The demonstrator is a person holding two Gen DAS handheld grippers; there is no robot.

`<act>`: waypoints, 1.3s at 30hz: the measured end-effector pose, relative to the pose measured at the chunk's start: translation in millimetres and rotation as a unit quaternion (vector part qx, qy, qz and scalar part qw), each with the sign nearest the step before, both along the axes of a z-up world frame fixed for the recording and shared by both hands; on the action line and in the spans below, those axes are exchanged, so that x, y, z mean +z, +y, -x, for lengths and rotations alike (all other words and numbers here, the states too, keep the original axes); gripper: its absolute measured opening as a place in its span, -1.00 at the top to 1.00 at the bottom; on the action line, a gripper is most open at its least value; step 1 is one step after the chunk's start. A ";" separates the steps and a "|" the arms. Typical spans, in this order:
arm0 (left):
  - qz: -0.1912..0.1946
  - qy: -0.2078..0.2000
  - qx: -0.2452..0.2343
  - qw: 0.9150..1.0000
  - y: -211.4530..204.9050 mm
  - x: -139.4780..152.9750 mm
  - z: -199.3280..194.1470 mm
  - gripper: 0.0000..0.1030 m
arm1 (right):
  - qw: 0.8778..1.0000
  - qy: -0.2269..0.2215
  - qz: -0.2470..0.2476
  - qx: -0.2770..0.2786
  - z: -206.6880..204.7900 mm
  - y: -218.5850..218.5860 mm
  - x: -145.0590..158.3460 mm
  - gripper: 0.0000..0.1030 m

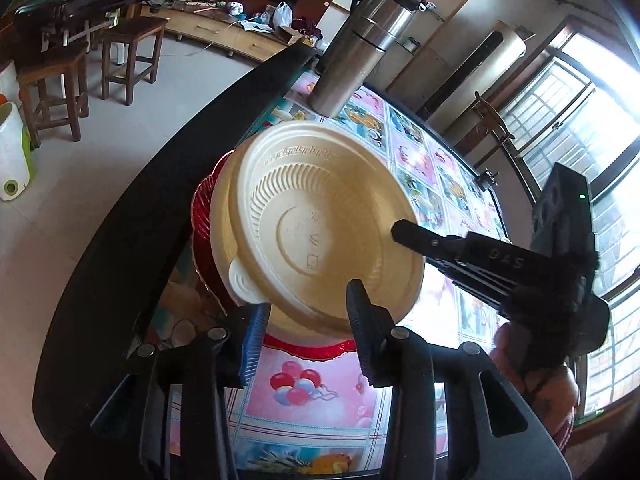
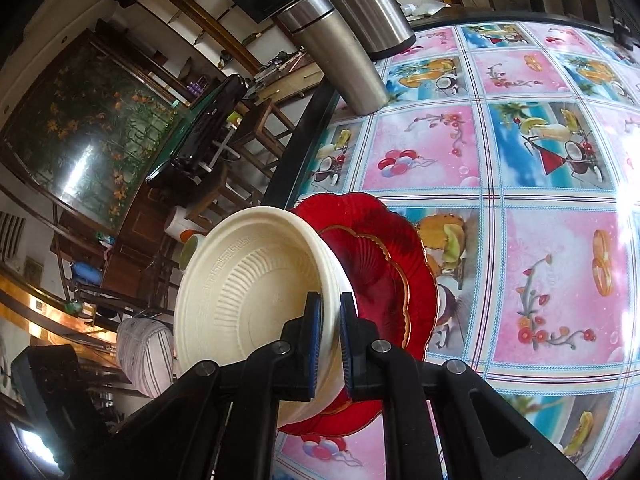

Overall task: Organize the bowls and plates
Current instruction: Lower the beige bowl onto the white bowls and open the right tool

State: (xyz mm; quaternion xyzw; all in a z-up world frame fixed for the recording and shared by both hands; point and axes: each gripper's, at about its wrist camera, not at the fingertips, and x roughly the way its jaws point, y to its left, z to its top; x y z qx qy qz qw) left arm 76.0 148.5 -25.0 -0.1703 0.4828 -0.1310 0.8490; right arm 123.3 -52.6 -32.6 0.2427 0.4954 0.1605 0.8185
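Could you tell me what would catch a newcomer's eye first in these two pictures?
The cream bowl fills the middle of both views, its rim pinched by the right hand-held gripper above red plates near the table's edge. The left hand-held gripper stands open at the bowl's near rim. Behind, a steel flask stands on the bright pink-and-blue picture tablecloth.

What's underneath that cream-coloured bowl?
Red plates lie on the table under the cream bowl, which the right gripper pinches by its rim. At least two scalloped edges show; the bowl hides the rest of them.
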 end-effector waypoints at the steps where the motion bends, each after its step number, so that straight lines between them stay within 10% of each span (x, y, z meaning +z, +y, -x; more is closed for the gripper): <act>1: -0.003 -0.002 0.000 1.000 0.5 1.0 0.7 0.28 | 1.000 0.001 -0.001 -0.001 -0.5 -0.8 -0.1 0.82; 30: -0.062 -0.049 0.012 0.997 11.2 29.0 23.4 0.02 | 0.996 -0.016 0.087 0.016 2.5 19.3 6.6 0.71; 39: -0.067 -0.042 -0.016 0.997 -8.1 26.8 27.1 0.02 | 0.978 -0.088 0.187 0.027 21.9 32.9 33.4 0.16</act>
